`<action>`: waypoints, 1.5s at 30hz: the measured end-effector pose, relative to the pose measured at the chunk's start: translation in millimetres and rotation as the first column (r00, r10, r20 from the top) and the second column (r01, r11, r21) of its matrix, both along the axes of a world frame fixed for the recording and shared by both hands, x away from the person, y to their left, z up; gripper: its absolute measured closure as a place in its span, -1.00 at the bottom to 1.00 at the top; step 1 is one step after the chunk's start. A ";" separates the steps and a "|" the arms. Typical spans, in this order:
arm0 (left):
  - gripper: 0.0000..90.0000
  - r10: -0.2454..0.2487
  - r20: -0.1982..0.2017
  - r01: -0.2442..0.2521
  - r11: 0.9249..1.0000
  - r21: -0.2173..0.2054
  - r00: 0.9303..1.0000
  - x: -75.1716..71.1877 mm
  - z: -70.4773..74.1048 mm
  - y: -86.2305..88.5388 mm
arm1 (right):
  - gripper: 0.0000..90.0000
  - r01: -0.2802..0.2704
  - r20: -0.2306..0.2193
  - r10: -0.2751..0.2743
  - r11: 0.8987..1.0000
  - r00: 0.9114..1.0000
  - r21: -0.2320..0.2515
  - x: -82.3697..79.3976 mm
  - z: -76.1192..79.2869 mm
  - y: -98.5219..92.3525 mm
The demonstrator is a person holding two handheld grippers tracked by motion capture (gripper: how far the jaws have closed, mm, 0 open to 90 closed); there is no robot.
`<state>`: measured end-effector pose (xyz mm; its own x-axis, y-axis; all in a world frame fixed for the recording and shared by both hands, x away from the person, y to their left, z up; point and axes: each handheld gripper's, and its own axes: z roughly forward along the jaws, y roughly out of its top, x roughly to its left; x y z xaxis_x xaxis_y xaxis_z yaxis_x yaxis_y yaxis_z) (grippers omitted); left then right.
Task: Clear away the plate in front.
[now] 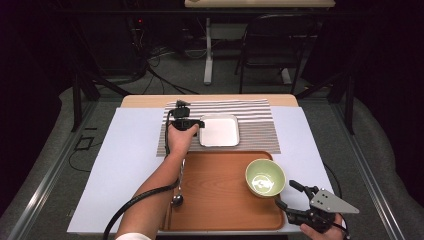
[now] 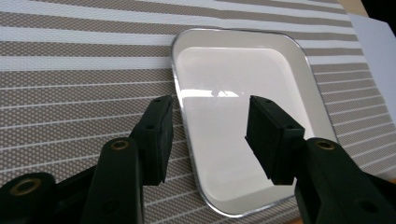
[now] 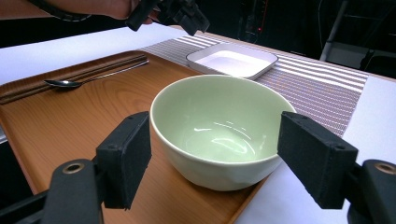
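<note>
High view: you sit at a table covered with a pale sheet, your left forearm reaching forward and your right hand low at the near right corner. Your left gripper [image 1: 196,123] hangs over the near left edge of a shallow white rectangular dish with rounded corners [image 1: 219,131], which lies on a brown and white striped placemat [image 1: 260,127] at the far middle of the table. From the left gripper view, its jaws stand apart and straddle the rim of the white dish [image 2: 243,93]: one pad is over the striped mat [image 2: 70,79], the other over the dish's glossy floor. Neither pad presses on the rim, so nothing is gripped. Nearer you lies a brown wooden tray [image 1: 220,200] with a pale green round ceramic bowl [image 1: 265,178] standing at its right end and a long metal spoon [image 1: 178,192] lying along its left edge. Your right gripper [image 1: 287,196] rests just beside the bowl, at the tray's right edge. From the right gripper view, its jaws are spread wide on either side of the green bowl [image 3: 219,130], clear of its wall, with the bowl empty and upright.
</note>
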<state>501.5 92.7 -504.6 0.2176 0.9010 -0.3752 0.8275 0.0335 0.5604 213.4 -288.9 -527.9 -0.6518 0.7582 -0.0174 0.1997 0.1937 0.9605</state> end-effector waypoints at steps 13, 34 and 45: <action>0.26 0.037 -0.087 -0.038 0.999 -0.007 0.996 16.9 -20.9 11.0 | -0.42 -0.003 0.001 0.003 1.000 1.000 0.002 -0.5 0.2 0.3; 0.75 0.006 -0.182 -0.005 1.000 0.008 0.983 29.0 -33.2 -10.2 | -0.42 -0.011 0.004 0.011 1.000 1.000 0.002 -1.0 0.5 -0.1; 0.84 0.017 -0.178 -0.018 1.000 -0.001 0.984 30.2 -37.2 -10.0 | -0.42 -0.011 0.001 0.011 1.000 1.000 0.003 -1.2 0.4 0.2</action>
<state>531.7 82.6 -541.8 0.1313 0.9030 -0.4092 0.9133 0.0504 0.4042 212.2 -288.7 -527.5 -0.6600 0.7511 -0.0158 0.1967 0.1931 0.9612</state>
